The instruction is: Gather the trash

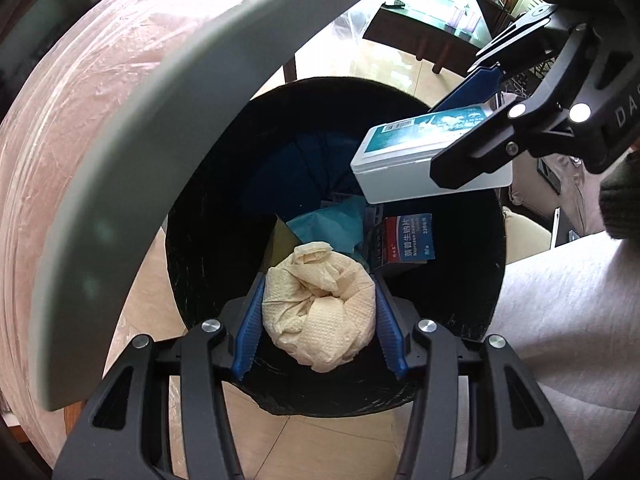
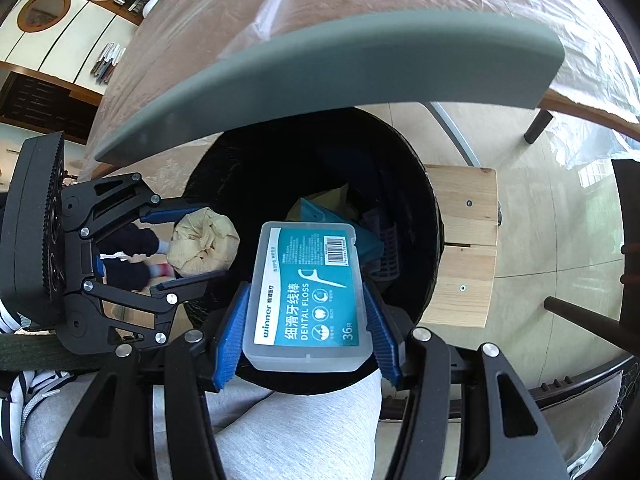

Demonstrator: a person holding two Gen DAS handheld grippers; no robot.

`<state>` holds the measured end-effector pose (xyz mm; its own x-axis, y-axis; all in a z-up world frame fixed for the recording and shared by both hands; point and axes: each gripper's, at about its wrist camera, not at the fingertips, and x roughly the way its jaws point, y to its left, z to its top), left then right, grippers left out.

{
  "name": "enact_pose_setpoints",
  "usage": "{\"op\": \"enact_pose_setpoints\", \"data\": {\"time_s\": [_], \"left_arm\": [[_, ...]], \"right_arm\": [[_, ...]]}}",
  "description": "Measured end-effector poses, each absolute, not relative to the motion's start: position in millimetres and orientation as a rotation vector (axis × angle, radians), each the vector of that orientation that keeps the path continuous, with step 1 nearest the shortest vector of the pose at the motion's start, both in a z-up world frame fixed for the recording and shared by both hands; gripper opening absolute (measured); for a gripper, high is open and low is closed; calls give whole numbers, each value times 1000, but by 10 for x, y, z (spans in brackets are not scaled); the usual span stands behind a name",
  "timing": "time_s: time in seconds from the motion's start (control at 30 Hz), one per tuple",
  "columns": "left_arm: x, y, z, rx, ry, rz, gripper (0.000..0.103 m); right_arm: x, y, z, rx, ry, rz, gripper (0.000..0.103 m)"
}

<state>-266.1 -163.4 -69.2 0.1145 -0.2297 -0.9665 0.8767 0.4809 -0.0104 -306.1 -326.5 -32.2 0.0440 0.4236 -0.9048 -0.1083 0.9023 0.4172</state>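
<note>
Cream tissue wad [image 1: 320, 312] clamped in left gripper [image 1: 320, 320], floss box [image 2: 306, 296] in right gripper [image 2: 306, 320], seemingly over black bin [image 1: 460, 288].

Bin [image 1: 208, 184] floor hidden under trash; near rim covered by paper wad [image 1: 320, 308]. Grey lid [image 1: 160, 120] blurred, cut by top edge. Medicine box [image 1: 408, 242] half hidden

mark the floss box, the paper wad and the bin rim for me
dental floss box [image 2: 306, 296]: right wrist view, centre of teal label.
crumpled paper wad [image 1: 320, 304]: left wrist view, middle of the ball.
black bin [image 1: 500, 248]: left wrist view, right inner wall near rim.
</note>
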Motion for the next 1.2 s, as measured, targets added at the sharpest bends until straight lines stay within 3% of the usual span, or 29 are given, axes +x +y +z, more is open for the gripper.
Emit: {"op": "enact_pose_setpoints", "data": {"time_s": [0.07,0.1,0.13,0.2,0.37,0.5,0.6,0.7,0.87,1.2], "left_arm": [[-2639,-1636,-710,685,1187,-910,57],[-2626,-1636,-714,679,1187,-897,71],[-2618,-1622,-717,670,1184,-891,75],[-2619,-1591,-689,641,1193,-898,81],[-2689,-1495,-445,583,1191,-903,81],[-2734,-1357,101,479,1090,-930,83],[-2556,-1222,474,383,966,-858,95],[-2084,-953,681,272,884,-650,96],[-1171,-539,565,173,876,-311,96],[-56,16,164,-9,960,-16,96]], "right_arm": [[-3057,-3277,-336,256,1476,399,55],[-3055,-3280,-342,255,1478,393,65],[-3056,-3285,-348,266,1484,391,78],[-3066,-3313,-331,283,1473,383,81],[-3120,-3347,-195,286,1466,397,81],[-3142,-3374,177,241,1400,455,82],[-2979,-3468,588,198,1267,452,93],[-2602,-3671,877,154,1115,346,99],[-1759,-4084,873,60,948,102,99],[-524,-4620,356,71,982,-68,99]]}}
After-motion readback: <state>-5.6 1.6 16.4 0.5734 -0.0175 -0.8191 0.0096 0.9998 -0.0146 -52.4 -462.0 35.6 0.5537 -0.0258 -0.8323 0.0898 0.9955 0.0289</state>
